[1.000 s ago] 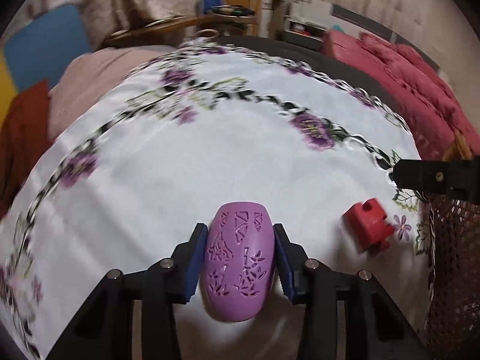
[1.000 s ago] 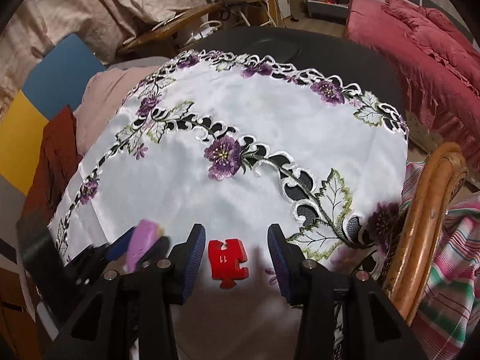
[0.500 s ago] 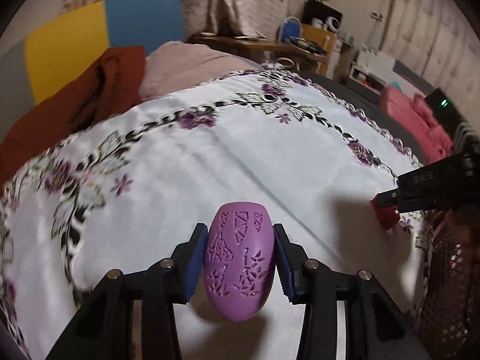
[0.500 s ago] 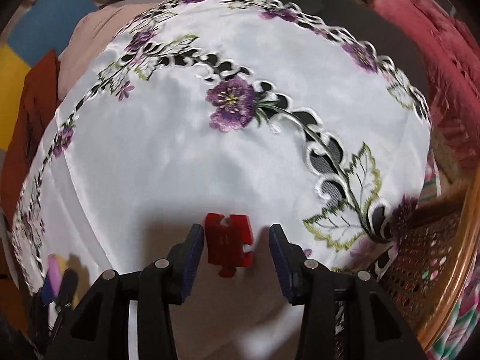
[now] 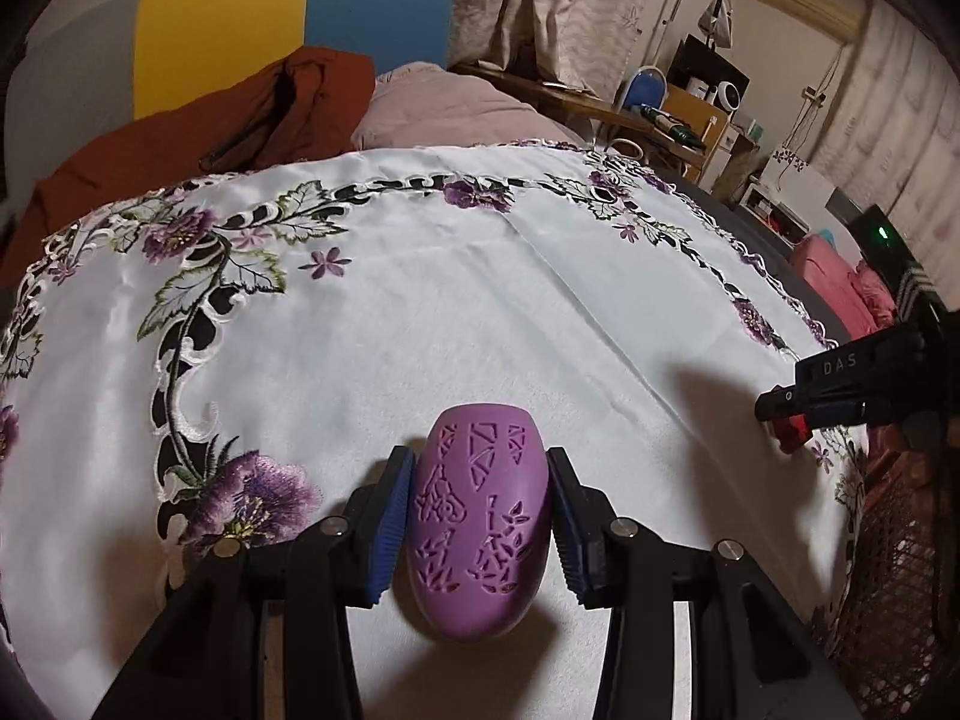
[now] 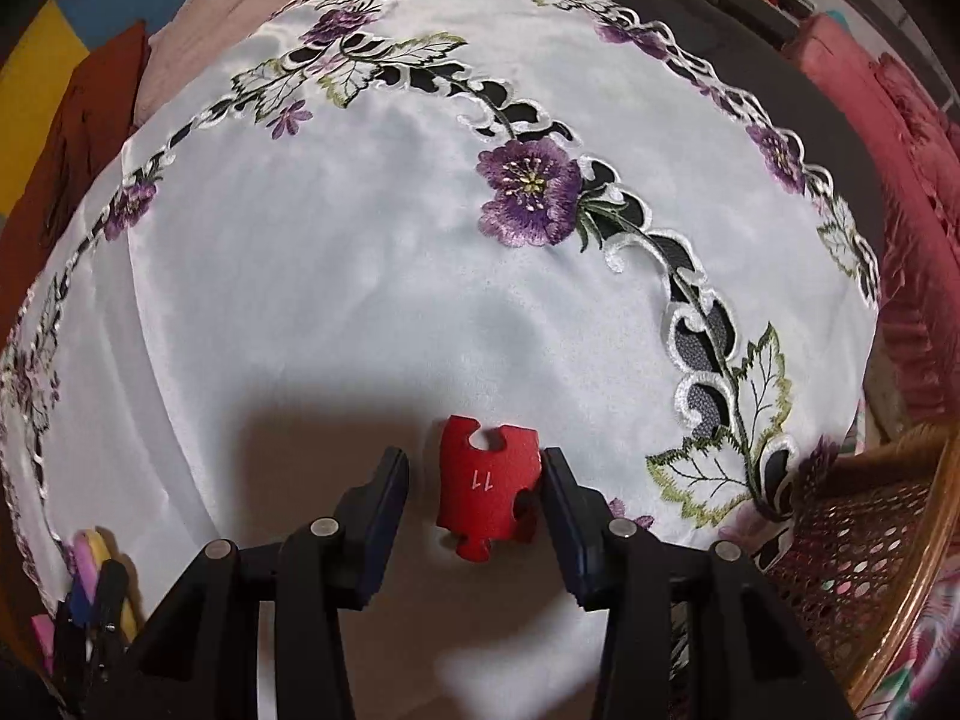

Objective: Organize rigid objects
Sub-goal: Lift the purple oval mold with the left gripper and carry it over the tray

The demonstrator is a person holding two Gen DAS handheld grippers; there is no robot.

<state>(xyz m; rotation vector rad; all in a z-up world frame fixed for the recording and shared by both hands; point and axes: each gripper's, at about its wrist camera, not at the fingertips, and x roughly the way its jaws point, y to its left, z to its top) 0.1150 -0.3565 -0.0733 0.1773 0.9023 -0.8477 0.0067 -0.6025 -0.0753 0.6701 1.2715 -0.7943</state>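
Note:
My left gripper (image 5: 480,516) is shut on a purple egg-shaped shell with cut-out patterns (image 5: 480,534), held just above the white embroidered tablecloth (image 5: 420,312). My right gripper (image 6: 477,492) is open around a red puzzle piece marked 11 (image 6: 486,489) that lies on the cloth; the right finger touches its edge, the left finger stands apart. In the left wrist view the right gripper (image 5: 804,405) shows at the far right over the red piece (image 5: 792,429). The left gripper with the purple shell (image 6: 90,564) shows at the lower left of the right wrist view.
A wicker chair (image 6: 864,546) stands at the table's right edge. A rust-coloured garment (image 5: 198,138) and a pink cushion (image 5: 444,114) lie beyond the far edge. A red sofa (image 6: 900,138) is on the right. Shelves and clutter (image 5: 696,102) stand at the back.
My right gripper has come down around the red puzzle piece, which now sits between the fingers. My left gripper has swung left with the purple shell still in it.

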